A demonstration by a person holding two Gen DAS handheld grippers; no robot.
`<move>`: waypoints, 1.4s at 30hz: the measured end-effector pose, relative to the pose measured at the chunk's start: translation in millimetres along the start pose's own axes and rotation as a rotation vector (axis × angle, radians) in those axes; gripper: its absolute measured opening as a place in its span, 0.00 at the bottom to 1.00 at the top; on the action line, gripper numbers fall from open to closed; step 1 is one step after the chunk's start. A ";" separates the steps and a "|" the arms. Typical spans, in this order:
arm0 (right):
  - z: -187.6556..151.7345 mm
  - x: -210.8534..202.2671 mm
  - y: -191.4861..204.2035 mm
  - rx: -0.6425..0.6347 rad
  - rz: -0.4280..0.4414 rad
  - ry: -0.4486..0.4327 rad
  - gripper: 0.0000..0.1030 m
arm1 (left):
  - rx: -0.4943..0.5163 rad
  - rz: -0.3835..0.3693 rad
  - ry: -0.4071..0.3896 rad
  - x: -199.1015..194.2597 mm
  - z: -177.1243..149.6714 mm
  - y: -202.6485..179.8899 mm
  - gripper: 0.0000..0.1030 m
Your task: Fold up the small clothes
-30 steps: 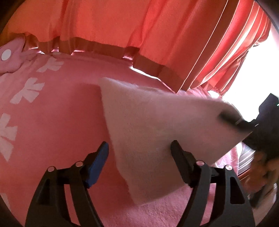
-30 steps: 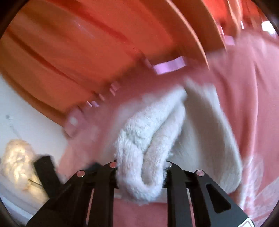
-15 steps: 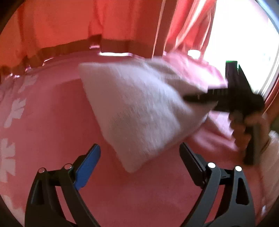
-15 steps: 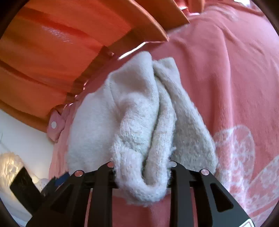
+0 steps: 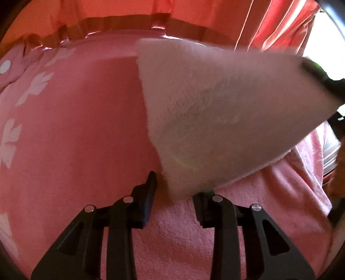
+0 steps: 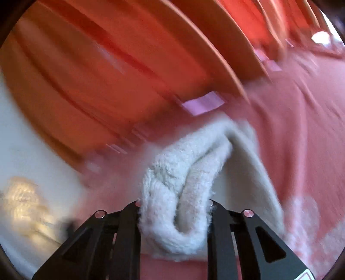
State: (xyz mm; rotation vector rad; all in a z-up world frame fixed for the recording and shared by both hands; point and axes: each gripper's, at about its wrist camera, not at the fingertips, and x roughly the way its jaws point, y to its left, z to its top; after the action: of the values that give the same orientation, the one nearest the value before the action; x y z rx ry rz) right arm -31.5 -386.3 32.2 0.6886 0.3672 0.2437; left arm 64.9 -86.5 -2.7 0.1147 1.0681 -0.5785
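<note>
A white fleecy cloth [image 5: 215,107] hangs stretched above the pink blanket [image 5: 75,129]. Its right corner is pinched by my right gripper [image 5: 321,75], which shows dark and blurred at the right edge of the left wrist view. The cloth's lower corner dips between the fingers of my left gripper [image 5: 174,187]. Those jaws are closing, and a small gap still shows between the left finger and the corner. In the right wrist view, a thick bunch of the cloth [image 6: 172,183] is squeezed in my right gripper [image 6: 174,206], whose jaws are closing tighter on it.
The blanket [image 6: 301,129], printed with white flowers, covers a bed. Red-orange curtains [image 5: 194,13] hang along its far side. A pink cushion [image 5: 8,66] lies at the far left. A hand [image 5: 338,163] shows at the right edge, under a bright window [image 5: 323,32].
My left gripper has come down and its wide jaws have narrowed around the cloth's lower corner. The right gripper kept its hold on the bunch while its view swung.
</note>
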 end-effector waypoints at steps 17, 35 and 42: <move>-12.1 39.2 -61.9 0.180 -0.301 0.278 0.32 | 0.025 0.036 -0.014 6.1 -0.3 -5.0 0.32; -1.1 59.0 -63.1 0.257 -0.178 0.235 0.60 | -0.101 -0.179 -0.127 -24.0 10.2 18.7 0.56; 28.7 29.1 23.7 -0.018 0.043 0.117 0.22 | -0.103 -0.157 -0.142 -56.1 37.8 32.3 0.56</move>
State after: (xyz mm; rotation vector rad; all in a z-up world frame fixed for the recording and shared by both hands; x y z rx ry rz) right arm 4.3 -375.2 61.0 0.6670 0.4618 0.3285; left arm 91.3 -50.8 57.7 -0.1003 0.9716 -0.6616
